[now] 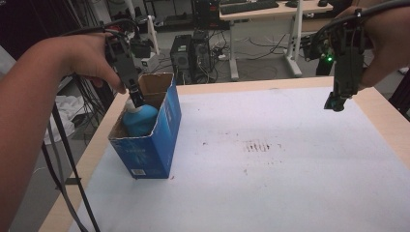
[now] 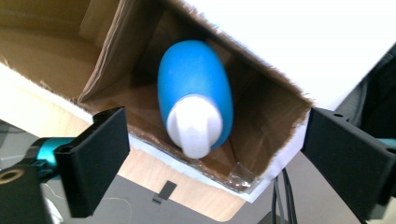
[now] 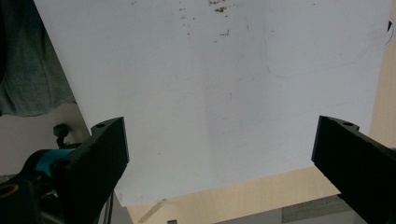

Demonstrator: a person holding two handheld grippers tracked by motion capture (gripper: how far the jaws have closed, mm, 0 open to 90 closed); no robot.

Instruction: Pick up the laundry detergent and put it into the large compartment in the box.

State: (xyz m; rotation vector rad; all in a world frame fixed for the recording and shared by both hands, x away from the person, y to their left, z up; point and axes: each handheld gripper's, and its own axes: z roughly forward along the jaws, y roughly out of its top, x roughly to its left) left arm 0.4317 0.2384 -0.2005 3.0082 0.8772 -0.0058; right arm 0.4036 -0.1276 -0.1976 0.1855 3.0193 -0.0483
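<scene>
Left of centre in the high view: one blue cardboard box (image 1: 149, 140), top open, standing on the white sheet (image 1: 270, 164) that covers the wooden table (image 1: 382, 113). Inside it, one blue bottle (image 1: 139, 119) with a white cap (image 2: 194, 125), leaning against the box wall. Left gripper (image 1: 136, 98), just above the bottle's cap at the box mouth; jaws spread wide in its own view, bottle between them but untouched. Right gripper (image 1: 337, 103), upper right of the high view, held above the sheet's far edge; jaws wide, nothing between them.
</scene>
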